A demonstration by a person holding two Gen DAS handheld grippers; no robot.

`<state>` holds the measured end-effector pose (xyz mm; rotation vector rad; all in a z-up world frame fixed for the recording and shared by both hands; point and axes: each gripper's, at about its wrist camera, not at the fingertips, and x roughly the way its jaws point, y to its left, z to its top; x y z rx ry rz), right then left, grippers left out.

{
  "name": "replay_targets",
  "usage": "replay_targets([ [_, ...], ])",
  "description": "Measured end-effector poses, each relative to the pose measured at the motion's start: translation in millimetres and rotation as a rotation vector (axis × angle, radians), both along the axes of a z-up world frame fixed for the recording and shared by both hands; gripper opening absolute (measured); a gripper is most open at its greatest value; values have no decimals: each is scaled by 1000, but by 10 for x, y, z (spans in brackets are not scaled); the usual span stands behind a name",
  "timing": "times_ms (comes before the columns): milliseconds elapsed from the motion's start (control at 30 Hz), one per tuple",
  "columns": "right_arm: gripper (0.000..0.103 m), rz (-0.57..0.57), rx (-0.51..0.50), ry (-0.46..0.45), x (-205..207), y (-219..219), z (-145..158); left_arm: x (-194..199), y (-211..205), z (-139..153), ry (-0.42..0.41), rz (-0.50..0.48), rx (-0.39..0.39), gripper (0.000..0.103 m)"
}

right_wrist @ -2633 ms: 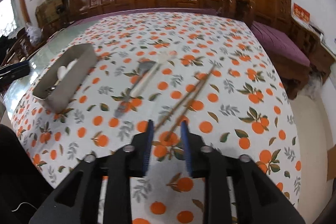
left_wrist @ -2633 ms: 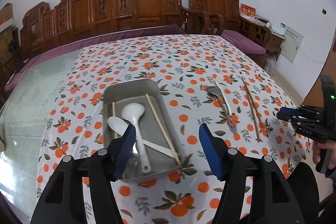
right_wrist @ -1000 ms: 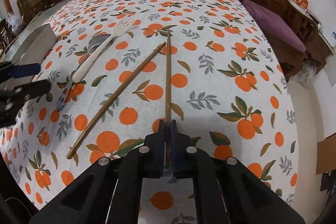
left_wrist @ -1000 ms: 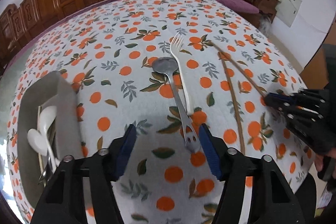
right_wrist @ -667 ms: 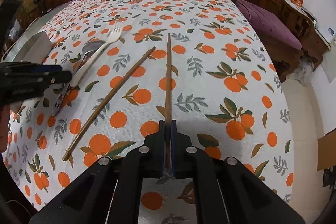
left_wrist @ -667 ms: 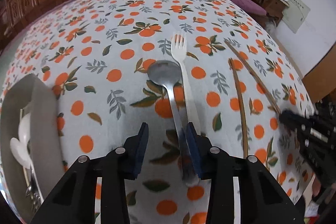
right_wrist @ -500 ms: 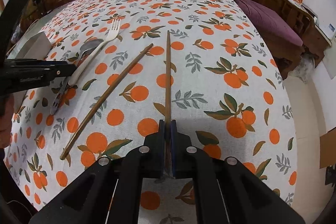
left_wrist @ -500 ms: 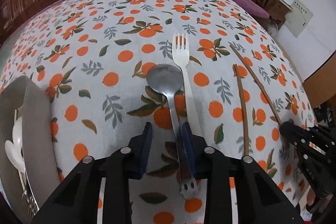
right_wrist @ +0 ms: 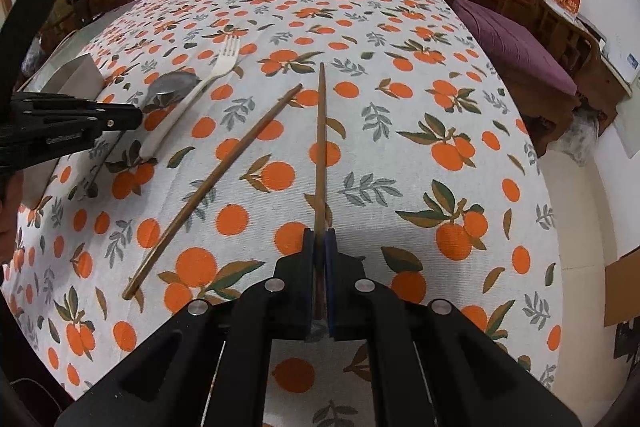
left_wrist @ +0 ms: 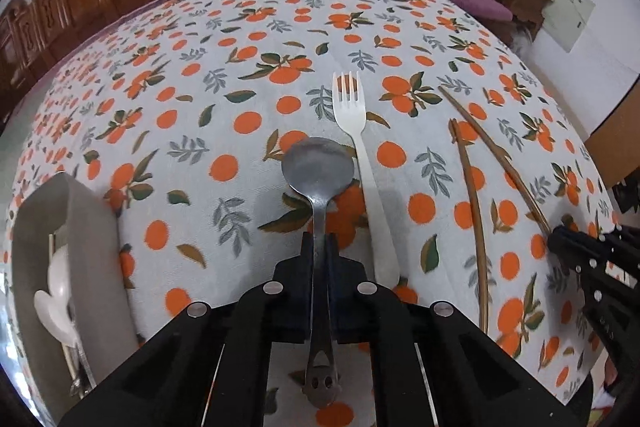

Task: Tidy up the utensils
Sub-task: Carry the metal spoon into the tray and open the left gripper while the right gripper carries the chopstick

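On the tablecloth (left_wrist: pixel 224 75): four utensils lie loose; a metal tray (left_wrist: pixel 80 227) stands at the left edge of the left wrist view.
Step in hand: pick-up, both hands at once, before the carry to the tray.
Left gripper (left_wrist: pixel 320 251): its jaws have just been closing and now pinch the handle of the metal spoon (left_wrist: pixel 318 167) partway along; the handle end projects back between the gripper arms.
Spoon position: bowl forward, resting on the cloth, just beside the white fork (left_wrist: pixel 360 147); whether the two touch cannot be told.
Right gripper (right_wrist: pixel 319 247): clenched on the near end of one chopstick (right_wrist: pixel 321 131), which runs straight ahead along the cloth.
Second chopstick (right_wrist: pixel 216 179): loose, lying at an angle to the left of the held one, tips near each other at the far end.
Tray contents: a white ladle-type spoon (left_wrist: pixel 54 303) and further utensils, partly hidden by the wall.
Next move, judged: lift the spoon clear without dragging the fork, then carry it left and lower it into the tray.
Next move, right hand, judged: raise the chopstick level so the long free end does not sweep its partner.
Remaining: fork and second chopstick not yet collected.
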<state>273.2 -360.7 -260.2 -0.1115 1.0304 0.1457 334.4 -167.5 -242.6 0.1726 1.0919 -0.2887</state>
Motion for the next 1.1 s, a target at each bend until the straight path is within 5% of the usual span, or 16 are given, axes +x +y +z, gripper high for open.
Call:
replay_targets([
  [1100, 6, 106, 13, -144, -441, 876, 878, -774, 734, 1149, -222, -7, -71, 5],
])
